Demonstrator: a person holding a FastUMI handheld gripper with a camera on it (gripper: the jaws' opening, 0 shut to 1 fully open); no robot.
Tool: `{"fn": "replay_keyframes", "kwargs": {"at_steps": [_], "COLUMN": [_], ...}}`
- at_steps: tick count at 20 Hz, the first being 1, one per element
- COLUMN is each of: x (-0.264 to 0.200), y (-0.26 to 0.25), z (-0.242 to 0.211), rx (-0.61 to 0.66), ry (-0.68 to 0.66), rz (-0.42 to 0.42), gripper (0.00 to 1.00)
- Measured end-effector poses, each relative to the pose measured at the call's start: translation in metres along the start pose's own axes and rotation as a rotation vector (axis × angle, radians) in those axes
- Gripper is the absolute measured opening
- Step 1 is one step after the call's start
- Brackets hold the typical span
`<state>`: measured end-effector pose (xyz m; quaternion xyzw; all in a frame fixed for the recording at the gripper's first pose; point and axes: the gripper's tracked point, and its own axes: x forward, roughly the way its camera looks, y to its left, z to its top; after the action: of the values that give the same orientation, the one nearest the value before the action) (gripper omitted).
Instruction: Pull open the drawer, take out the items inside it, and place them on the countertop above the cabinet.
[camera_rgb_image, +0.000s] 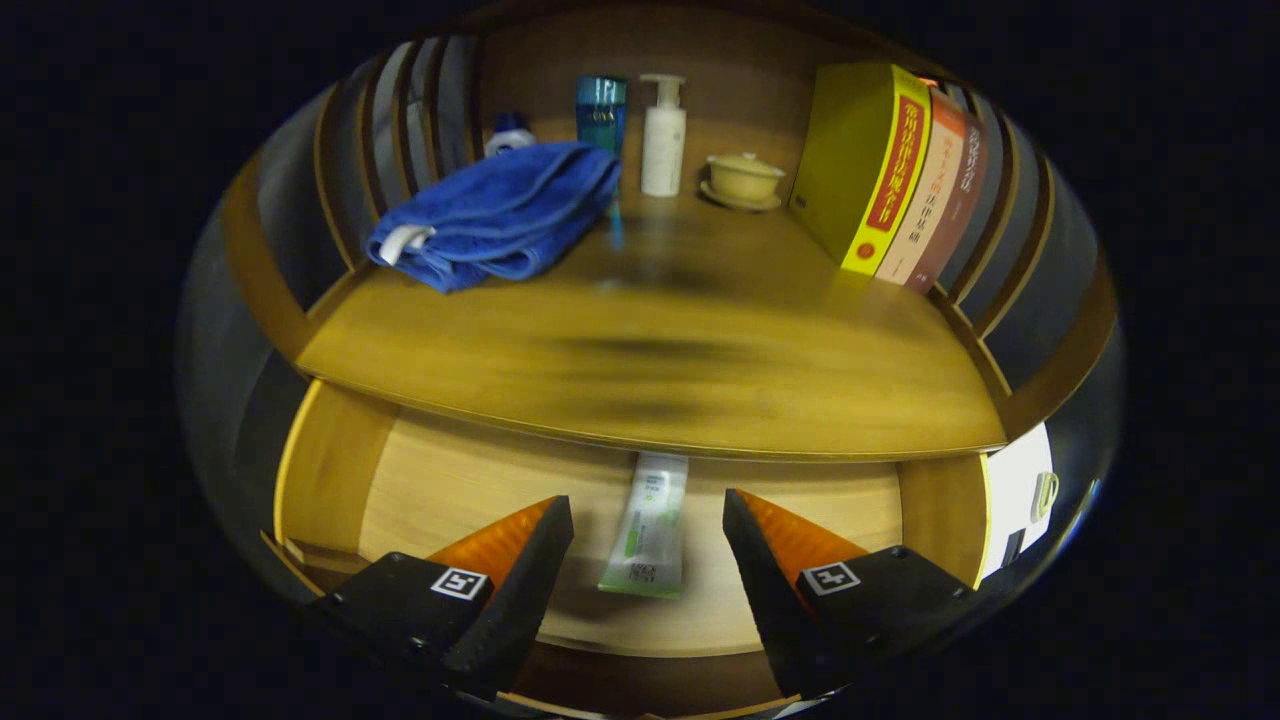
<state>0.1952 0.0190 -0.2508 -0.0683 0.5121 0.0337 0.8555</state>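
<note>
- One tube (648, 525) lies in the open drawer (450, 480), under the worktop (650, 350) edge.
- Gripper (648, 520) jaws stand apart, either side of the tube, untouching.
- On the worktop: one blue towel (500, 215), three books (900, 170), two bottles (662, 135).

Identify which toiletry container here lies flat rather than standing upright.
The white-and-green tube in the open drawer lies flat between the open gripper's fingers. The white pump bottle and blue bottle stand upright on the countertop.
</note>
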Motion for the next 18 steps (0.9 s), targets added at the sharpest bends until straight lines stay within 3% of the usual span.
{"fn": "replay_keyframes", "kwargs": {"at_steps": [9, 16, 18], "x": [0.035, 0.052, 0.051], "y": [0.002, 0.009, 0.01], "z": [-0.034, -0.027, -0.025], "rx": [0.042, 0.089, 0.107], "ry": [0.232, 0.286, 0.305], "rz": [0.007, 0.012, 0.014], "gripper": [0.97, 0.97, 0.91]}}
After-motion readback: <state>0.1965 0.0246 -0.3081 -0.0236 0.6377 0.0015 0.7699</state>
